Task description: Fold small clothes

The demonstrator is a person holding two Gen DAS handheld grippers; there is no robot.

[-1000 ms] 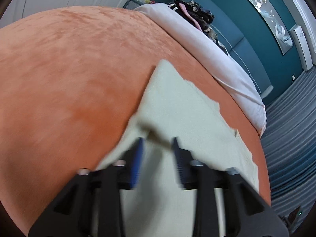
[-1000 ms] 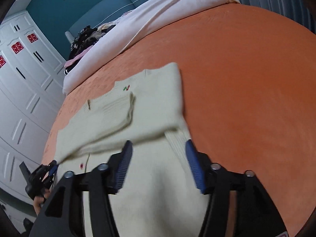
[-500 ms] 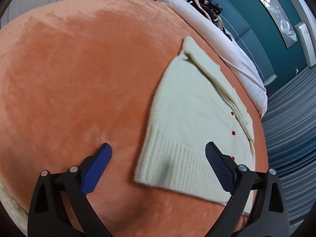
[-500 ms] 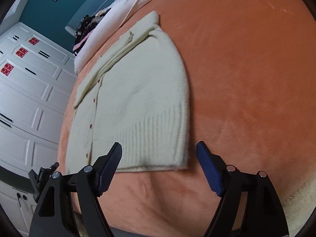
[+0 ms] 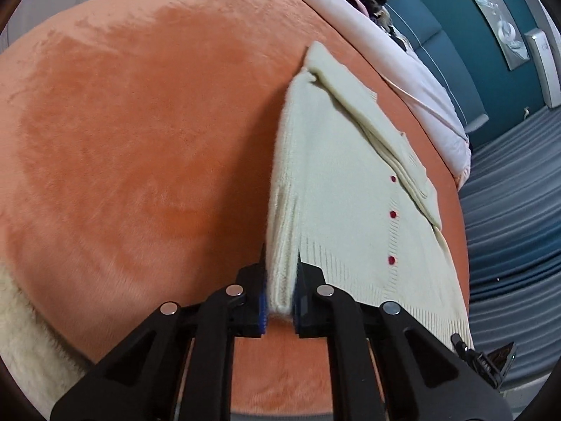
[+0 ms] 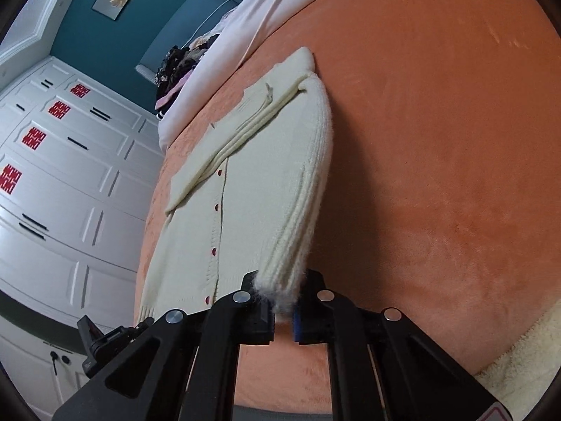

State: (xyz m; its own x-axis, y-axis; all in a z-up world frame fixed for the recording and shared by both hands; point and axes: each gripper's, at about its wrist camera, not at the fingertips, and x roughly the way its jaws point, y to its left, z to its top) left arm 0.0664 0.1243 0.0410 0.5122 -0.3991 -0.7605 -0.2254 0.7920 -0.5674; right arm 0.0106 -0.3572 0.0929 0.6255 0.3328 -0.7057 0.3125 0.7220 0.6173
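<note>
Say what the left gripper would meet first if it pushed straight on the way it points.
The left gripper is already shut on the cardigan hem, so it would likely bunch up more cardigan, pressing it into the orange blanket beneath.

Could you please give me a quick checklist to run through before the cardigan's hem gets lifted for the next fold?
1. Left gripper pinches the cream cardigan at its hem corner: ok.
2. Right gripper, jaws closing, has the opposite hem corner between its pads: ok.
3. Sleeves folded in over the button front: ok, both lie across the body.
4. Red buttons fastened: cannot tell.
5. Orange bedspread beyond the collar is bare enough to fold onto: ok.
6. Grips include every knit layer: cannot tell, the fingers hide the underside.
</note>
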